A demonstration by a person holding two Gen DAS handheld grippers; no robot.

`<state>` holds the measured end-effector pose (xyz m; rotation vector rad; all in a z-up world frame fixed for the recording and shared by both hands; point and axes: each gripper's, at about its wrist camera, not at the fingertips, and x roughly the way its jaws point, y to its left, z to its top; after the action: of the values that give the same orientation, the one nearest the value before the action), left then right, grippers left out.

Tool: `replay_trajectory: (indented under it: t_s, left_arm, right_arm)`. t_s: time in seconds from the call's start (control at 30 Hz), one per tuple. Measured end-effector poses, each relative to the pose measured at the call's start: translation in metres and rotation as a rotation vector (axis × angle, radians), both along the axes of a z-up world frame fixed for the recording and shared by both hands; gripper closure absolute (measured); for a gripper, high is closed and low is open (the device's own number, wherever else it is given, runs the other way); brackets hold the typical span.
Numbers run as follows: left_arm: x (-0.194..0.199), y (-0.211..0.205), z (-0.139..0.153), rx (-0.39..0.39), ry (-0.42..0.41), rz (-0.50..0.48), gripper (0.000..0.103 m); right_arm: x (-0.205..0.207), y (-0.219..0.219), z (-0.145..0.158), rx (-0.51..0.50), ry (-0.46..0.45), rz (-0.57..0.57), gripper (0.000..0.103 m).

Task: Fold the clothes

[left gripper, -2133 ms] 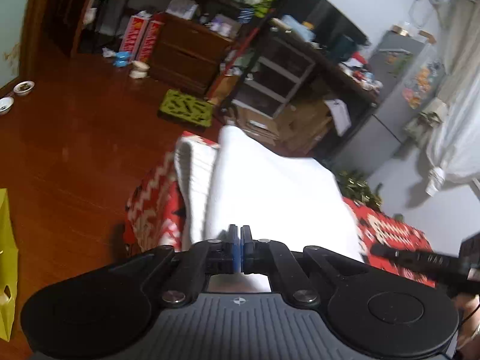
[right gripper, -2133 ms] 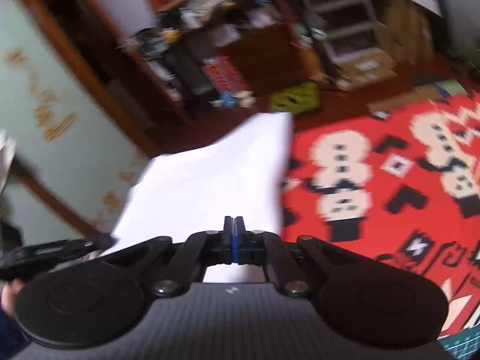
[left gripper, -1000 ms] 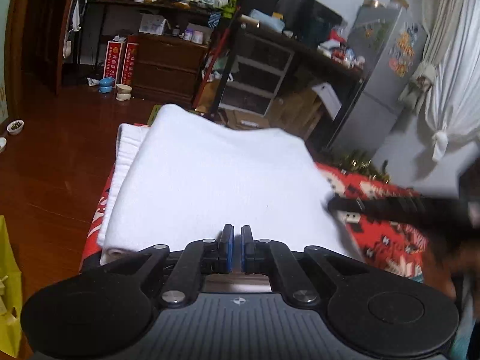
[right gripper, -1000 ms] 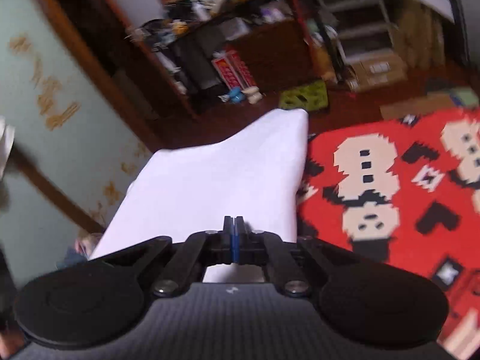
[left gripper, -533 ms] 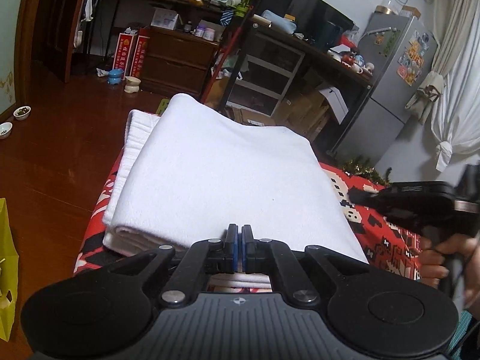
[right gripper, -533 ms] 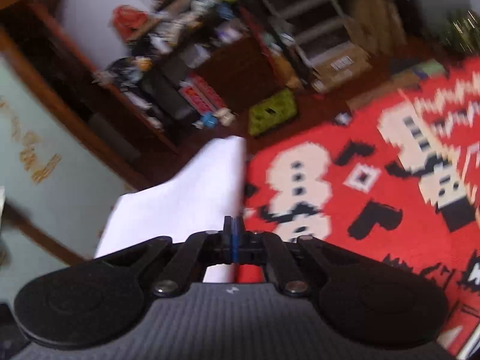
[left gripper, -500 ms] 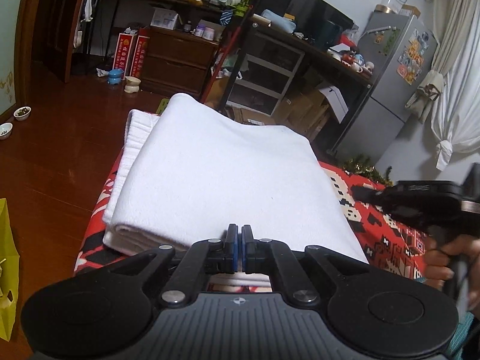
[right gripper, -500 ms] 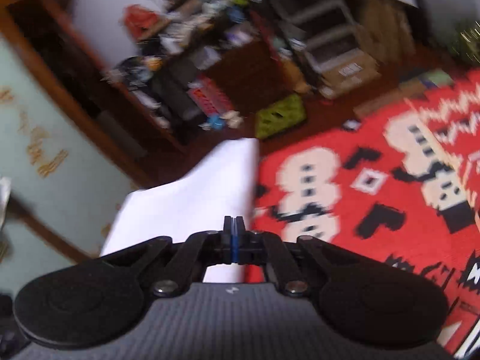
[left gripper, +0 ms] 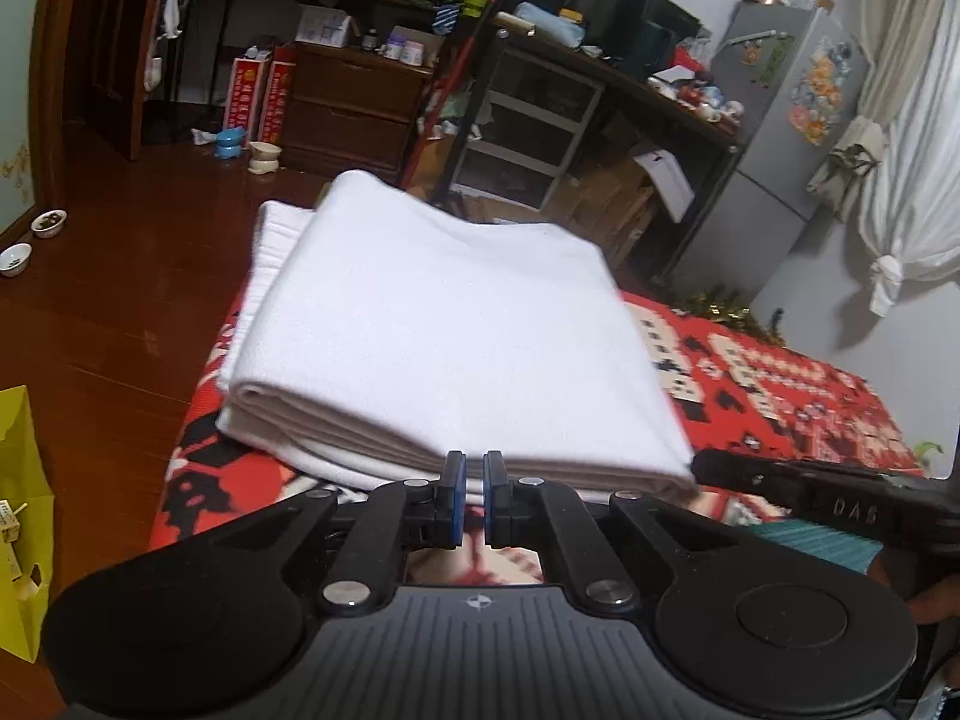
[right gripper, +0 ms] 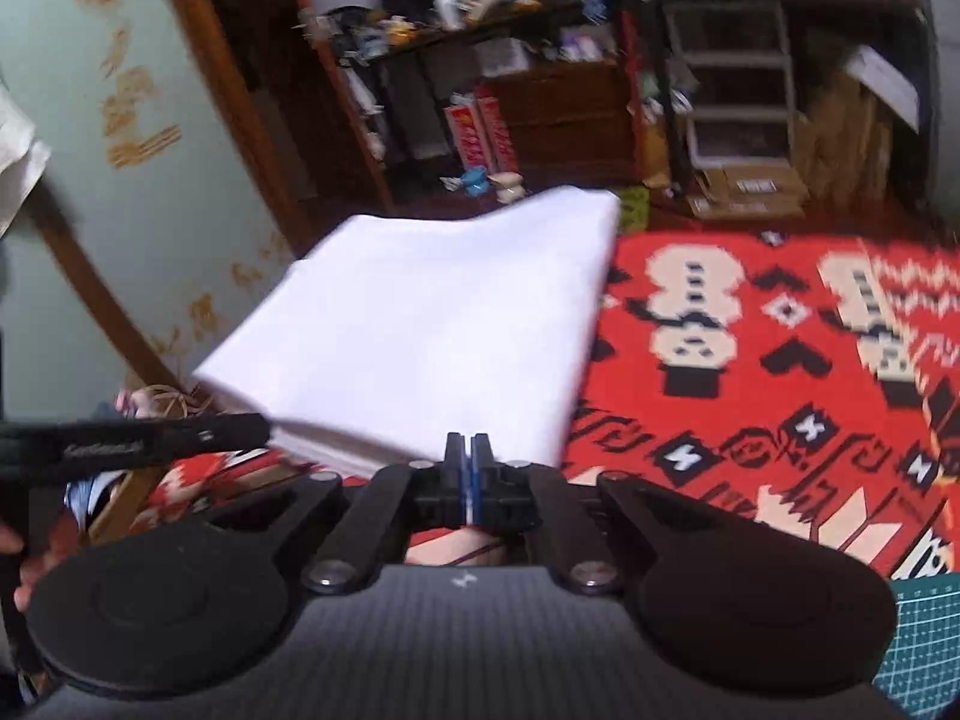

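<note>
White folded cloth (left gripper: 444,336) is lying at twelve o'clock on the red patterned cover (right gripper: 750,372). I am holding my left gripper (left gripper: 472,501) slightly parted, gripping nothing, and my right gripper (right gripper: 467,483) pressed together, empty, just before the cloth's near edge.

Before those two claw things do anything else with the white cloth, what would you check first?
1. White cloth folded in layers, lying on the red patterned blanket: ok.
2. Left gripper let go: ok, a small gap between its pads, nothing in it.
3. Right gripper free of fabric: cannot tell, pads together at the cloth's near edge.
4. Layers squared up: not ok, a ribbed lower layer sticks out at the far left.
5. Grippers apart from each other: ok.
</note>
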<state>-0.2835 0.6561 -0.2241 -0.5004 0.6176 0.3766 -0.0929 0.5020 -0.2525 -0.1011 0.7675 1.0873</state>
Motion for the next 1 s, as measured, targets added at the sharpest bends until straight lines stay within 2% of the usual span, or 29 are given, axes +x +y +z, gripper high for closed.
replay_trajectory:
  t_s: [0.07,0.1,0.13,0.17,0.2,0.27,0.3,0.33,0.37,0.4,0.5,0.57,0.63,0.77,0.83,0.9,1.0]
  left_arm:
    - [-0.004,-0.01,0.007,0.01,0.013,-0.001,0.098]
    - [-0.007,-0.015,0.011,0.019,0.02,-0.002,0.095]
    - [-0.009,-0.021,0.014,0.027,0.031,-0.001,0.087]
    - [-0.012,-0.027,0.018,0.036,0.045,-0.002,0.073]
    - [-0.015,-0.032,0.021,0.045,0.059,-0.002,0.067]
    - [-0.022,-0.044,0.025,0.068,0.083,-0.006,0.059]
    - [-0.025,-0.05,0.027,0.079,0.095,-0.008,0.056]
    - [-0.029,-0.056,0.029,0.089,0.107,-0.003,0.047]
    - [-0.033,-0.061,0.03,0.091,0.112,-0.002,0.041]
    - [-0.036,-0.067,0.031,0.092,0.115,-0.002,0.04]
    - [-0.05,-0.083,0.033,0.096,0.116,0.024,0.027]
    - [-0.056,-0.093,0.033,0.094,0.14,0.028,0.024]
    - [-0.059,-0.102,0.034,0.098,0.162,0.009,0.024]
    - [-0.07,-0.121,0.04,0.125,0.235,0.064,0.024]
    - [-0.076,-0.128,0.045,0.099,0.262,0.054,0.024]
    - [-0.085,-0.133,0.052,0.07,0.241,0.015,0.024]
    - [-0.095,-0.141,0.068,0.076,0.249,0.037,0.024]
  right_arm:
    - [-0.015,-0.002,0.01,-0.021,-0.017,0.0,0.1]
    - [-0.022,-0.004,0.015,-0.033,-0.023,-0.002,0.095]
    - [-0.027,-0.007,0.02,-0.047,-0.029,-0.008,0.089]
    - [-0.033,-0.011,0.024,-0.062,-0.036,-0.016,0.072]
    - [-0.04,-0.017,0.028,-0.076,-0.042,-0.026,0.064]
    - [-0.052,-0.032,0.035,-0.088,-0.037,-0.03,0.061]
    - [-0.057,-0.04,0.039,-0.093,-0.032,-0.03,0.049]
    - [-0.063,-0.048,0.044,-0.104,-0.029,-0.033,0.041]
    - [-0.068,-0.055,0.048,-0.112,-0.029,-0.037,0.028]
    - [-0.073,-0.063,0.051,-0.116,-0.038,-0.04,0.02]
    - [-0.09,-0.087,0.063,-0.126,-0.063,-0.042,0.006]
    - [-0.098,-0.099,0.066,-0.135,-0.055,-0.045,0.001]
    - [-0.105,-0.11,0.069,-0.143,-0.047,-0.048,0.001]
    - [-0.122,-0.128,0.076,-0.167,-0.038,-0.053,0.001]
    - [-0.131,-0.134,0.081,-0.186,-0.04,-0.057,0.0]
    - [-0.141,-0.139,0.089,-0.208,-0.045,-0.077,0.0]
    - [-0.153,-0.147,0.105,-0.211,-0.065,-0.111,0.0]
